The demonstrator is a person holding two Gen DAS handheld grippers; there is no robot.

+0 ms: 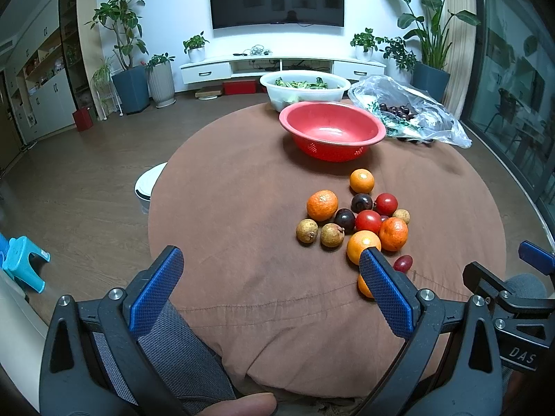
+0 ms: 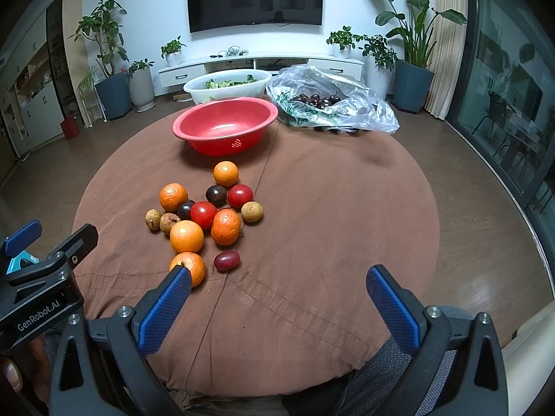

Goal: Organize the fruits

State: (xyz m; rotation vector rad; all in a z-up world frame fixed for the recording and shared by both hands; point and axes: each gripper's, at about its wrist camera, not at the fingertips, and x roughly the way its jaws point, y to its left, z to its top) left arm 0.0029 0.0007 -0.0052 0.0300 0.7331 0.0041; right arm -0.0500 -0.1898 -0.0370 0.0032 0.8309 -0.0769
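Both my tongs, left [image 1: 270, 270] and right [image 2: 277, 286], hang spread wide and empty over the near edge of the worktop [image 2: 329, 208]. Just beyond them the fruits [image 2: 204, 215] lie loose in one cluster on the cloth. Farther back the red bowl [image 2: 225, 126] holds nothing. My judgement: sorting not begun; every fruit is left to move.

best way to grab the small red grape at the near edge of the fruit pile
Take the grape across its short middle, coming from above on the near side. It lies on its side, long axis left to right, with bare cloth in front; an orange sits close on its left.
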